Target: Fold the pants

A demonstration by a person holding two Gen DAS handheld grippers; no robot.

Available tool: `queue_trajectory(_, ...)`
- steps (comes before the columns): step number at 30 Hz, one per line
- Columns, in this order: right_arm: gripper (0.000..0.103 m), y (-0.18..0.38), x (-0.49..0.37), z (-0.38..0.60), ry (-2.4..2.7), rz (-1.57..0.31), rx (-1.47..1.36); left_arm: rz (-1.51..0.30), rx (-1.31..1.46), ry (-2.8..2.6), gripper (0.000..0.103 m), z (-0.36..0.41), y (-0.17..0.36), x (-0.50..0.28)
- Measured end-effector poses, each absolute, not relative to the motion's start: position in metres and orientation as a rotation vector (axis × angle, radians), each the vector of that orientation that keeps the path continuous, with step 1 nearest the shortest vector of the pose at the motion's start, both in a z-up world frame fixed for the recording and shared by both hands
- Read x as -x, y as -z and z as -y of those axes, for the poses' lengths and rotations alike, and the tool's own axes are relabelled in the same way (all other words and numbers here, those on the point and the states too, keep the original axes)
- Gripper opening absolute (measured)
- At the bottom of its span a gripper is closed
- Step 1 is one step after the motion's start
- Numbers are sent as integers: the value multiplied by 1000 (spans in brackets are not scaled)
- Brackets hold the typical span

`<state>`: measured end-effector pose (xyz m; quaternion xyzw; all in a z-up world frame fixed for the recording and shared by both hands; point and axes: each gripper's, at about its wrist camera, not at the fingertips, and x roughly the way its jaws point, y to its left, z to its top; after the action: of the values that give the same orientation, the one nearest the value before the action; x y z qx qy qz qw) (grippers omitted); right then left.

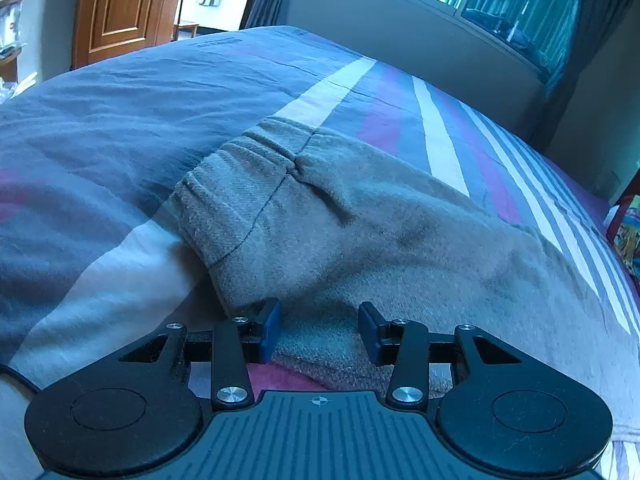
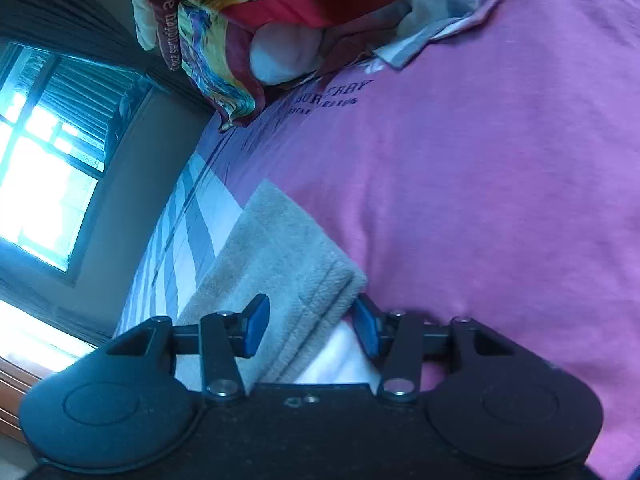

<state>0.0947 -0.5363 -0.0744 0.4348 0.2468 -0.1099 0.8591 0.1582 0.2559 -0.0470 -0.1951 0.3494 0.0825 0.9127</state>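
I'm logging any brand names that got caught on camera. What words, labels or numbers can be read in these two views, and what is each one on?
"BUR...ERRY", middle letters unclear: dark print on the pink bed cover, right wrist view.
A smaller line beneath it: too blurred to read.
"...ve happi...", partly legible, running sideways: on the colourful quilt.
Dark marks at the far end of the striped cover, left wrist view: too small to read.
Nothing legible on the grey pants or either gripper.
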Motion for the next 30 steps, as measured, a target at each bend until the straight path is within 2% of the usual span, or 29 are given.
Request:
queue_trajectory(1,21,73,-99,532,236,-536,-873,-719,397,-173,43,-255,48,-158)
queue_trajectory(2,15,70,-102,528,233,-555,-833,-719,390,-176,43,-254,48,-159)
queue_trajectory(7,14,19,-77,504,123,-341,-644,-727,365,-184,43,-251,47,-160)
queue_trajectory(9,14,19,-73,501,136,-326,-583,-727,363,-187,43,-250,47,-160)
queue_trajectory(10,13,32,-78,507,172,-377,-584,-729,357,-186,43,-250,48,-161)
queue_trajectory(12,13,82,-98,538,257,-577,-782,-736,340,-184,43,-249,46,-162)
queue_trajectory(13,14,87,-95,542,247,-537,-831,-744,331,-180,43,-249,45,-163)
queue_trajectory(16,16,78,-98,528,268,-538,-751,-735,309,-192,43,-249,35,-163)
queue_trajectory(22,15,83,-92,538,238,-540,-818,-561,299,-313,43,-266,8,-141)
queue_trajectory(25,15,79,-96,535,254,-544,-799,-648,279,-349,43,-283,20,-160)
queue_trajectory(27,15,77,-96,533,266,-542,-797,-767,304,-343,51,-297,37,-180)
queue_trajectory(30,15,77,-97,533,271,-541,-811,-682,367,-355,54,-301,21,-175)
